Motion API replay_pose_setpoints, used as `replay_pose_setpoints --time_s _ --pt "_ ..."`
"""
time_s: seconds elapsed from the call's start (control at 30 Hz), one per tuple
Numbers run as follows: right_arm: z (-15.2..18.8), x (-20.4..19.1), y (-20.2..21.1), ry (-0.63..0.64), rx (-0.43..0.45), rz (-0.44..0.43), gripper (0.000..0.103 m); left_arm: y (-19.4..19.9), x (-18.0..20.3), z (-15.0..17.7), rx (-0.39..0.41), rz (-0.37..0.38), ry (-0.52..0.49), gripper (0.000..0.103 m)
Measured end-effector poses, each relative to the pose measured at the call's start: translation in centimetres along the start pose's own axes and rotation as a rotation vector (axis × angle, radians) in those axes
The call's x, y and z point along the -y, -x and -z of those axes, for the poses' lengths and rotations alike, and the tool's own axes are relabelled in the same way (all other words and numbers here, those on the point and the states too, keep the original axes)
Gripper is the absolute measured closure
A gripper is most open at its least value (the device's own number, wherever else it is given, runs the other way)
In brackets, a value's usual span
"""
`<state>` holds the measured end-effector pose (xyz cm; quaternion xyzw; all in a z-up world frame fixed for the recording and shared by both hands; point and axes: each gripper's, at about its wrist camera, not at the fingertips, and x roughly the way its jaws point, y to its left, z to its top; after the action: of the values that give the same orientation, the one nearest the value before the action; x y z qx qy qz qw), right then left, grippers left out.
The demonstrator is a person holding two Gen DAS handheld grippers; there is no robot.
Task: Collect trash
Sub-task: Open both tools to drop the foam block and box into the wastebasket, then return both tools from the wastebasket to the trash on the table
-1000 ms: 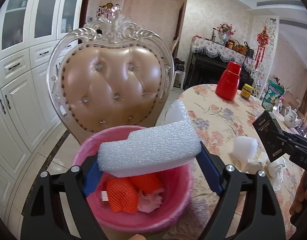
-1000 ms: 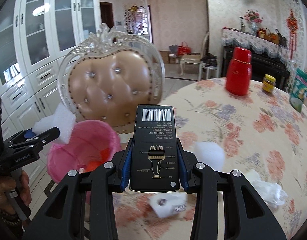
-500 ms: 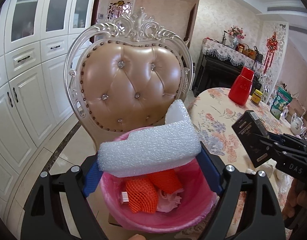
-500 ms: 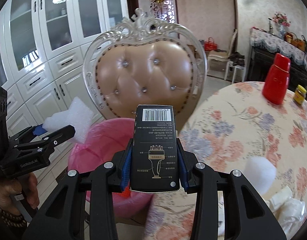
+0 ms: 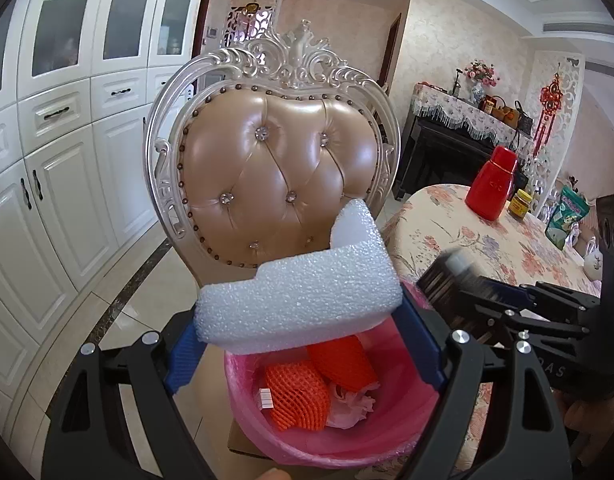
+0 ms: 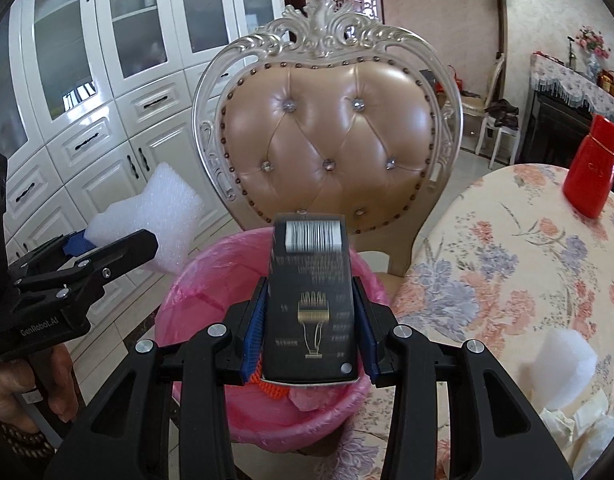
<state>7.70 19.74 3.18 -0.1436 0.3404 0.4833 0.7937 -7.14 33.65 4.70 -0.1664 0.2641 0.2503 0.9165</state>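
My left gripper [image 5: 303,344] is shut on a white foam block [image 5: 303,300], held just above the pink-lined trash bin [image 5: 387,432]. Orange mesh nets [image 5: 295,396] and crumpled wrapping lie inside the bin. My right gripper [image 6: 311,320] hangs over the same bin [image 6: 195,280], and its jaws are opening. A black box with a barcode [image 6: 311,292] stands between the blue pads, blurred, with thin gaps on both sides. In the right wrist view the foam block [image 6: 155,216] and the left gripper [image 6: 107,252] are at the left, beside the bin's rim.
A tufted beige chair [image 5: 275,168] stands right behind the bin. The floral table [image 6: 507,260] lies to the right, with a red flask [image 5: 491,190], another foam piece [image 6: 563,360] and crumpled white wrapping [image 6: 579,424]. White cabinets [image 5: 67,160] line the left wall.
My right gripper has swung left from the table to over the bin; its pads have spread and the box now blurs. My left gripper drifted so the bin sits more centred below the foam.
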Motion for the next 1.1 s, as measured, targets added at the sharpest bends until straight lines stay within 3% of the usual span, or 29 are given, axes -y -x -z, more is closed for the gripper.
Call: replay_pose_setpoints --time_s 0.03,0.2,0.43,0.67,1.1 --pt "0.0 -0.1 -0.1 0.003 -0.003 -0.001 0.050 0.1 -0.1 0.1 0.000 -0.002 0.001 0.020" --pt "0.0 -0.1 -0.3 0.010 -0.001 0.008 0.046 -0.1 -0.3 0.1 -0.005 -0.001 0.006 0.020" --pt "0.7 2.2 1.6 -0.030 0.033 0.058 0.033 -1.0 0.6 0.4 -0.037 0.027 -0.006 0.019" --pt "2.0 5.1 3.3 -0.076 0.046 0.107 0.031 -2.0 2.0 0.6 -0.057 0.035 -0.018 0.014" --pt "4.5 8.6 6.6 -0.128 0.082 0.167 0.024 -2.6 5.7 1.3 -0.074 0.075 -0.058 0.014"
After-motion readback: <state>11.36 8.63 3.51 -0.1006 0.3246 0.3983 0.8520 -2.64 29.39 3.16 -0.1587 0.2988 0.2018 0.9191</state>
